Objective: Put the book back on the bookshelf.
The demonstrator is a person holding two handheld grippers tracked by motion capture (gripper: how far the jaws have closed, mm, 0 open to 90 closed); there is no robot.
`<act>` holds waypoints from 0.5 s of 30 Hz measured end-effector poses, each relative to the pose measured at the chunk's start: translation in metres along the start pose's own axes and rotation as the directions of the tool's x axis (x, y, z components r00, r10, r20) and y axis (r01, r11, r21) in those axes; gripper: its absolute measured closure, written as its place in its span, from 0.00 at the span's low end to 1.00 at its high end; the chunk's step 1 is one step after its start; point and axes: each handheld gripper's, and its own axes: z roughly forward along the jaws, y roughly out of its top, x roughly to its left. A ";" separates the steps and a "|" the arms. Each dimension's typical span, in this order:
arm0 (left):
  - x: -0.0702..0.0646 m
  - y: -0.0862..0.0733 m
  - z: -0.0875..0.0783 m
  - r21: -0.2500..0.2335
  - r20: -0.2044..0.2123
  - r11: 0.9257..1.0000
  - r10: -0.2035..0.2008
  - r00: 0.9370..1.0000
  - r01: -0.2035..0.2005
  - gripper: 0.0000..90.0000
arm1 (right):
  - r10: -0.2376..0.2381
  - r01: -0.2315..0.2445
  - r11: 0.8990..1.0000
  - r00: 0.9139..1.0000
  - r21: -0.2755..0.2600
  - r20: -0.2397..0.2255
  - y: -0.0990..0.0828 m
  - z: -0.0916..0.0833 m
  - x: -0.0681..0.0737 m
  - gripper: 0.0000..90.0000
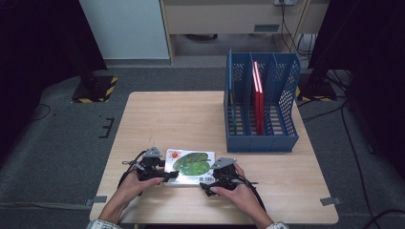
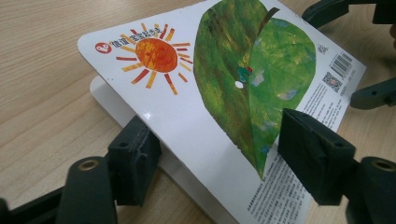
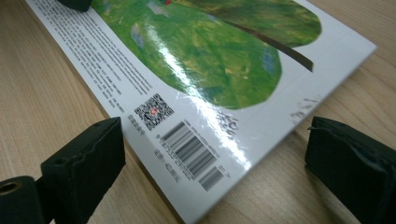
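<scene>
A picture book with an orange sun and a big green leaf on its white cover lies near the table's front edge. My left gripper is at its near left corner. In the left gripper view one pad sits tucked under the raised cover's edge and the other pad lies over the cover, the jaws still wide apart. My right gripper is at the near right corner. It stands open, with the barcode corner between its pads and a gap on each side.
A blue mesh file rack stands at the table's back right, with red folders upright in its middle slot. Bare wood lies between the book and the rack. Both hands rest at the table's front edge.
</scene>
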 end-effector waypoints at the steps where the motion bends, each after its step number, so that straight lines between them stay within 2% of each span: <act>1: 0.000 0.000 0.000 0.002 -0.002 1.000 0.000 1.000 0.000 0.34 | 0.000 0.000 1.000 1.000 0.005 0.006 0.000 0.000 0.001 0.04; 11: 0.002 0.000 -0.005 -0.006 0.000 1.000 0.010 1.000 -0.010 0.49 | -0.018 0.018 1.000 1.000 0.006 0.008 0.002 0.004 -0.001 0.01; 15: 0.004 0.000 -0.007 -0.018 0.025 1.000 0.010 1.000 -0.010 0.52 | -0.013 0.013 1.000 1.000 0.003 0.002 0.003 0.005 -0.002 0.00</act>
